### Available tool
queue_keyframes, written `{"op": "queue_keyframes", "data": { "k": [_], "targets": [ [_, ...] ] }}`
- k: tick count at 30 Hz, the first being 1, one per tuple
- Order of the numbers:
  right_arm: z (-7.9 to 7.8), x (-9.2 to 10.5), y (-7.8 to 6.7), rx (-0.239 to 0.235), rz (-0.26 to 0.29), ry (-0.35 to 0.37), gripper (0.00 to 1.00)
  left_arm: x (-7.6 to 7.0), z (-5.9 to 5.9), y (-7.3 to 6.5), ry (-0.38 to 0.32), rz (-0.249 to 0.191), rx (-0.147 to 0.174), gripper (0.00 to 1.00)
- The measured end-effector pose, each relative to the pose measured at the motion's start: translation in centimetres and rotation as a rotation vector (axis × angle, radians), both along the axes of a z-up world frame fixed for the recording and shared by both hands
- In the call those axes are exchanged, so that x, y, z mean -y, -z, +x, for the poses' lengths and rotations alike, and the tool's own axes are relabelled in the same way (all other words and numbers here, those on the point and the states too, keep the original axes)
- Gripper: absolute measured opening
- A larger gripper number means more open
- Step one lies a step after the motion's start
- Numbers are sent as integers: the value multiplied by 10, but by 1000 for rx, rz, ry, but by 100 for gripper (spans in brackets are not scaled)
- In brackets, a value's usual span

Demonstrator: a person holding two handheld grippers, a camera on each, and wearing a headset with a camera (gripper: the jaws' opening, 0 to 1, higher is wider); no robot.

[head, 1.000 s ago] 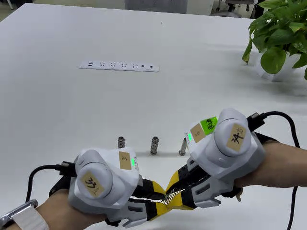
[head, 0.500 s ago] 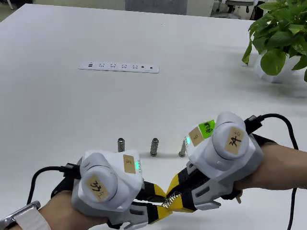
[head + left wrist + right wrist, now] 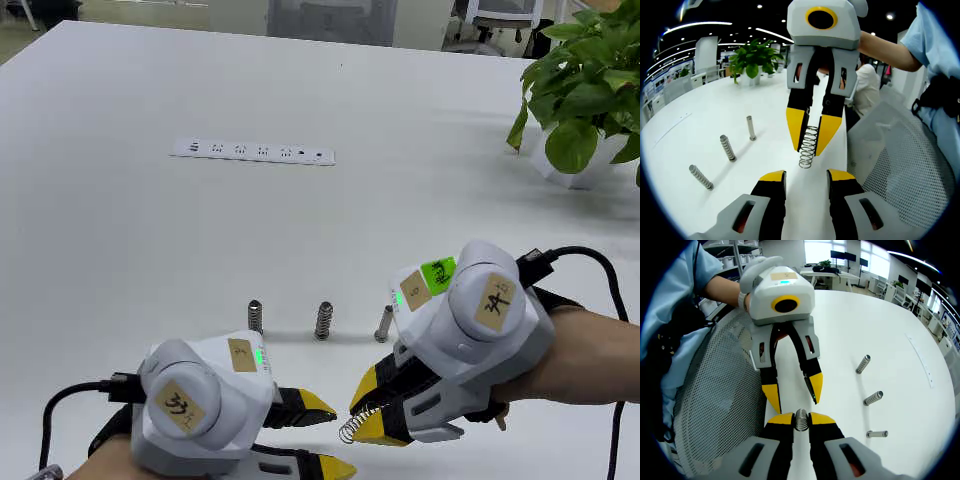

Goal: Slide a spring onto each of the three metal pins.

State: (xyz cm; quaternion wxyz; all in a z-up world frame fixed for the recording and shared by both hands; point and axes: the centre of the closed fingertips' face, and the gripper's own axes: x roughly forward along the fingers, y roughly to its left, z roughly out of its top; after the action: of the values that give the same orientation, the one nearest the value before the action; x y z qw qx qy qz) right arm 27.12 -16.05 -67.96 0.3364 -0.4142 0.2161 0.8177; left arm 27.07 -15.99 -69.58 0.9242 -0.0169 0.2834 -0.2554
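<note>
Spring (image 3: 352,424) sits pinched in our right gripper (image 3: 368,410) by the table's (image 3: 120,250) near edge, our left gripper (image 3: 333,437) facing it, jaws apart and empty (two pins (image 3: 323,320) already sleeved, one bare).

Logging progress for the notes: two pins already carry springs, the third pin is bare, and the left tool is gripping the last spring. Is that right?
One slip: the last spring is gripped by the right tool, not the left tool, which is open; the right gripper view shows it. As you said, two pins carry springs and the third pin is bare.
</note>
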Motion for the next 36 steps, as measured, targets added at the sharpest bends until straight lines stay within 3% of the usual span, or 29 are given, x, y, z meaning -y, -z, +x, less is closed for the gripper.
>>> {"op": "queue_keyframes", "data": {
  "k": [3,5,7,19,27,31,36],
  "targets": [
    [5,1,1,20,-9,-14,12,-10,-1,-2,-63,-22,3,41],
    [9,1,1,35,-14,-20,12,-21,-1,-5,-116,-4,24,47],
    [14,-1,0,41,-15,-23,12,-30,-2,-7,-159,-11,24,53],
    [36,-11,-5,96,-10,-53,12,-72,-11,-10,-344,-27,44,79],
    [54,-18,-10,138,-18,-68,12,-99,-19,-8,-474,-6,52,100],
    [67,-26,-15,167,-16,-76,12,-107,-22,-5,-497,-24,45,100],
    [87,-39,-23,219,-9,-82,12,-110,-22,-5,-509,-35,59,100]
  ]
}}
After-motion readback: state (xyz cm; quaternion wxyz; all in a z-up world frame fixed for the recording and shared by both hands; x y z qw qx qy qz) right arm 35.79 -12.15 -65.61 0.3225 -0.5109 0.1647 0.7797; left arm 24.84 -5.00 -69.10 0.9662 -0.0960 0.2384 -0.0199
